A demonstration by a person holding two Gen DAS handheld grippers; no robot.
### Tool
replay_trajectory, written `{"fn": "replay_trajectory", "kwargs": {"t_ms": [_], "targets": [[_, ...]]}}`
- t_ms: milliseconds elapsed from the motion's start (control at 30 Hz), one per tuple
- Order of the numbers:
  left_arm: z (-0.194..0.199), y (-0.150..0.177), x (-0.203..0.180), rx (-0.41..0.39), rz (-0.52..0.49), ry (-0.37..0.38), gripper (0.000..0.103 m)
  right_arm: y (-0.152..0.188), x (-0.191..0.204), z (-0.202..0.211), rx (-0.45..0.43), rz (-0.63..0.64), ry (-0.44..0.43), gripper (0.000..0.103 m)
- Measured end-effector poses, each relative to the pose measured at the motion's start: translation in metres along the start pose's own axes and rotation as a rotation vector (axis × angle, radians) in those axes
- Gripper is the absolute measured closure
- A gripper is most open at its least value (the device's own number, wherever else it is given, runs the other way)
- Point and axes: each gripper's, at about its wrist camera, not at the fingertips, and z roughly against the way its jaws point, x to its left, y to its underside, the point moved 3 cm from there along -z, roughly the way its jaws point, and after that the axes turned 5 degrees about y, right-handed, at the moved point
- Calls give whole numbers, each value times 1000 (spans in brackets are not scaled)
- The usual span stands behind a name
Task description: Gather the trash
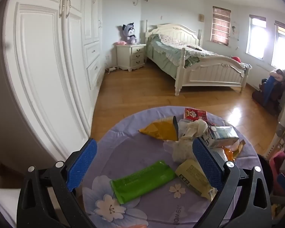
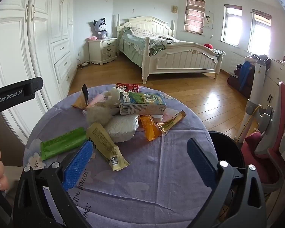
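In front of you stands a round table [image 2: 161, 180] covered with a lilac cloth that has white flowers printed on it. On the cloth you see a green wrapper [image 2: 62, 145] lying flat at the left, and just beside it a pale yellow packet [image 2: 108, 148], a white crumpled bag [image 2: 122, 128], an orange wrapper [image 2: 149, 130] and a gold sachet [image 2: 172, 121]. Further back, a milk carton [image 2: 142, 103] lies on its side on the pile, with a red box [image 2: 127, 87] behind it and a yellow pouch [image 2: 80, 100] at the left.
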Motion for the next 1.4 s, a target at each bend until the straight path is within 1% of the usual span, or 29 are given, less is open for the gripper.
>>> {"fn": "replay_trajectory", "kwargs": {"t_ms": [433, 700, 800, 967, 1067, 1167, 1233, 1367, 1400], "targets": [[-4, 1, 0, 11, -4, 15, 4, 1, 1, 0, 6, 3, -4, 5], [-4, 3, -2, 10, -9, 2, 4, 4, 2, -4, 27, 0, -26, 5], [-5, 5, -1, 15, -8, 4, 4, 5, 4, -7, 36, 7, -68, 5], [-9, 10, 3, 29, -11, 7, 4, 7, 10, -16, 62, 14, -183, 5], [-10, 14, 9, 28, -36, 3, 4, 6, 16, -27, 92, 36, -211, 5], [-13, 18, 22, 24, -47, -19, 4, 4, 21, -35, 90, 70, -236, 5], [-20, 21, 32, 47, -45, -10, 4, 2, 26, -41, 83, 90, -266, 5], [-29, 29, 55, 61, -26, 2, 4, 1, 43, -63, 120, 137, -351, 5], [-32, 31, 59, 69, -21, 3, 4, 2, 49, -69, 134, 152, -378, 11]]}}
